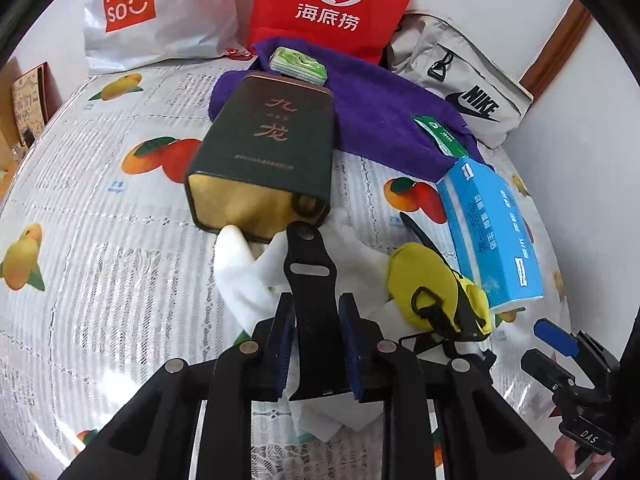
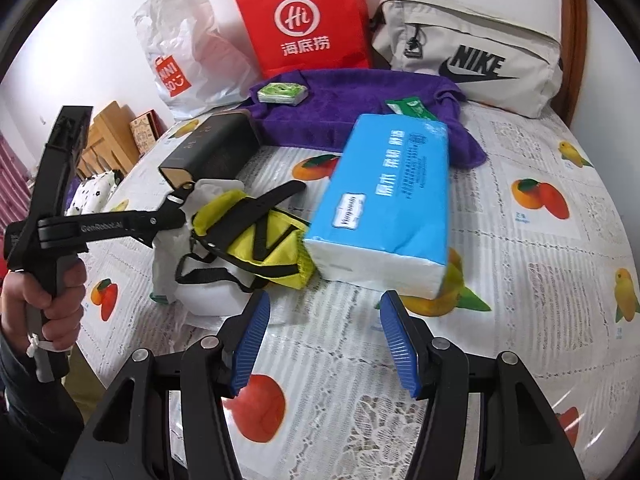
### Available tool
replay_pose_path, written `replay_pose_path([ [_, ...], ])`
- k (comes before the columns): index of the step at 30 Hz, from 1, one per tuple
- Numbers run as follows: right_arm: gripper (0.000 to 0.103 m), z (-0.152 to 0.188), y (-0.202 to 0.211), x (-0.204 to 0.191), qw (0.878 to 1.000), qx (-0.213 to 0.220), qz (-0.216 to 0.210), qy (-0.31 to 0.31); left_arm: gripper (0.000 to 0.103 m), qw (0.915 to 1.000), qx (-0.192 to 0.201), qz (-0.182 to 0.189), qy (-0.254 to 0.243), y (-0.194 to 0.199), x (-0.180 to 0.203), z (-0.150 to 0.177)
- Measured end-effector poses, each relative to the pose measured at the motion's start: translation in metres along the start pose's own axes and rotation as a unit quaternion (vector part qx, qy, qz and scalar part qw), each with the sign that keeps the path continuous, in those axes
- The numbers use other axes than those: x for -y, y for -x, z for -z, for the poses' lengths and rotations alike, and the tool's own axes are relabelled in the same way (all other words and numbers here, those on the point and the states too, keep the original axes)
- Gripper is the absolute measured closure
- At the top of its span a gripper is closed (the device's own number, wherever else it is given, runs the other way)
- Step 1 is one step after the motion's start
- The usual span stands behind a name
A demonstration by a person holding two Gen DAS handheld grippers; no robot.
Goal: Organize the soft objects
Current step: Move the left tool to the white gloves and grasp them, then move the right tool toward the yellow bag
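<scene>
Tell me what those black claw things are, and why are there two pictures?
They are grabbers that a person holds, one in each hand; there is no robot. Each carries a camera looking along its fingers, so one picture comes from the left gripper and the other from the right gripper. On the fruit-print tablecloth lie a yellow pouch, a blue tissue pack, a dark tin and a purple towel. The left one pinches a black strap. The right one is open, holding nothing.

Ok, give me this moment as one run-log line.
left gripper: shut on black strap of yellow pouch | right gripper: open, empty, near blue tissue pack | surface: fruit-print tablecloth
</scene>
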State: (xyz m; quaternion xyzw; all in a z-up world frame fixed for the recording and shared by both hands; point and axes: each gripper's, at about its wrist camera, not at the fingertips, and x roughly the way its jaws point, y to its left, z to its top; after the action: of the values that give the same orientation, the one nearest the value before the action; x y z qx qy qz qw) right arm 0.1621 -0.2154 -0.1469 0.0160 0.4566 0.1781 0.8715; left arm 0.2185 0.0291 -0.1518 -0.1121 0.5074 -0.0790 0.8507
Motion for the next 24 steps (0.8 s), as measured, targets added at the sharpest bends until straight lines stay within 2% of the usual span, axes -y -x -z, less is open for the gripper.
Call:
replay_pose_path([
  [4, 0.046, -0.001, 0.001, -0.011, 1.0, 0.0, 0.001, 0.019, 0.082, 0.9998, 0.011, 0.013, -0.007, 0.011, -0.003, 0.003],
  [8, 0.046, -0.002, -0.004, -0.017, 1.0, -0.006, 0.0, 0.024, 0.081, 0.9999, -0.01, 0.013, 0.001, 0.001, -0.011, 0.004],
  [12, 0.046, -0.002, -0.006, -0.022, 0.999, -0.012, 0.002, 0.034, 0.078, 0.9996, -0.017, -0.013, -0.019, -0.006, -0.009, 0.003],
  [16, 0.046, -0.002, -0.007, -0.024, 0.999, -0.014, 0.005, 0.04, 0.066, 0.9983, -0.014, -0.038, -0.042, -0.01, -0.001, -0.005],
  [19, 0.046, -0.002, -0.006, -0.025, 0.999, -0.014, 0.005, 0.038, 0.066, 0.995, -0.013, -0.07, -0.071, -0.016, 0.008, -0.008],
  [20, 0.046, -0.003, -0.006, -0.024, 0.999, -0.014, 0.006, 0.039, 0.075, 0.9943, -0.013, -0.073, -0.076, -0.016, 0.008, -0.009],
  [21, 0.046, -0.002, -0.006, -0.024, 0.999, -0.014, 0.007, 0.039, 0.08, 0.9943, -0.012, -0.07, -0.079, -0.015, 0.009, -0.008],
  [24, 0.046, -0.002, -0.006, -0.023, 0.999, -0.016, 0.009, 0.039, 0.08, 0.9952, 0.003, -0.059, -0.078, -0.005, 0.007, -0.007],
])
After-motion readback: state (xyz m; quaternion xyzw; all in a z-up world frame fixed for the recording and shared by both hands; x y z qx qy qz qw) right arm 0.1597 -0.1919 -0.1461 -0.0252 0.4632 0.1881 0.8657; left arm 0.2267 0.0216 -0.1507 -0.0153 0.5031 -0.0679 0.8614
